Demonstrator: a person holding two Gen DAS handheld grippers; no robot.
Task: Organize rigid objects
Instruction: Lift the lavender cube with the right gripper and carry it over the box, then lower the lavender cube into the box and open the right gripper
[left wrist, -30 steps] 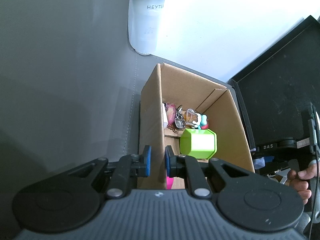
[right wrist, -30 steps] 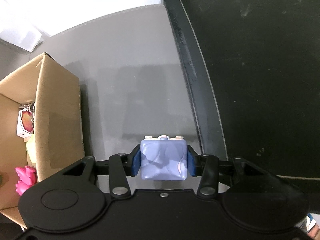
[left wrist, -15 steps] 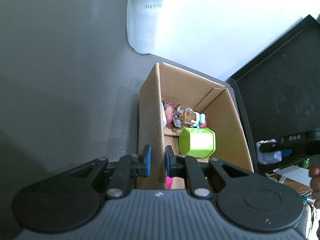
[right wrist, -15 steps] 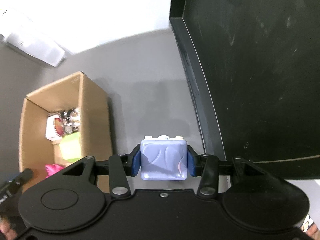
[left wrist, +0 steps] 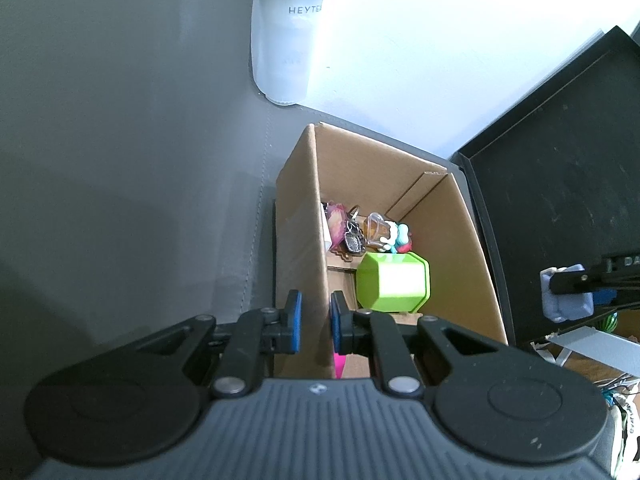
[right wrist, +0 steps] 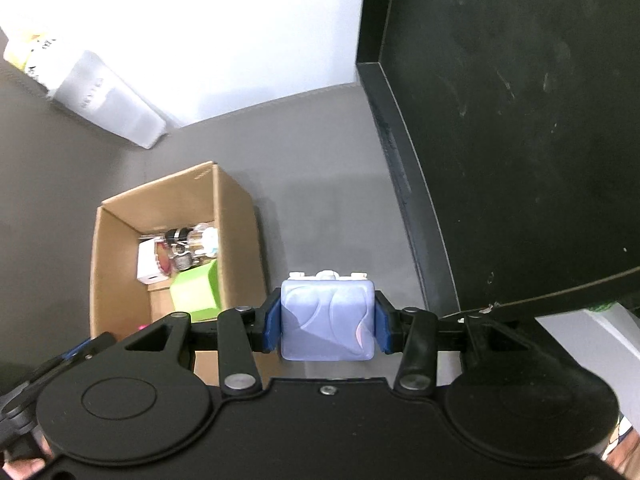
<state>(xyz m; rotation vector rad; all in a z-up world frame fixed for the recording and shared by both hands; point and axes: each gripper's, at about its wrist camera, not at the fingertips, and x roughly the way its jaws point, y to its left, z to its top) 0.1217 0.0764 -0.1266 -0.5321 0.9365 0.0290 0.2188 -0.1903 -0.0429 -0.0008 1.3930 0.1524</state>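
Observation:
An open cardboard box point(left wrist: 298, 216) point(right wrist: 236, 216) stands on the grey surface. It holds a lime green hexagonal container point(left wrist: 394, 282) point(right wrist: 196, 294), keychains and small trinkets point(left wrist: 366, 232) point(right wrist: 188, 246), and something pink low down. My left gripper point(left wrist: 314, 322) is shut on the box's left wall. My right gripper point(right wrist: 328, 328) is shut on a pale blue cube-shaped object point(right wrist: 328, 322), held above the surface just right of the box; the cube also shows in the left wrist view point(left wrist: 566, 300).
A frosted white bottle point(left wrist: 286, 36) point(right wrist: 108, 116) stands behind the box by the white wall. A black monitor point(left wrist: 560, 208) point(right wrist: 512, 128) rises to the right. Cluttered items point(left wrist: 592, 344) lie at the far right edge.
My right gripper has lifted and moved back with the blue cube, bringing the box's inside into its view. The left gripper has stayed clamped on the box wall.

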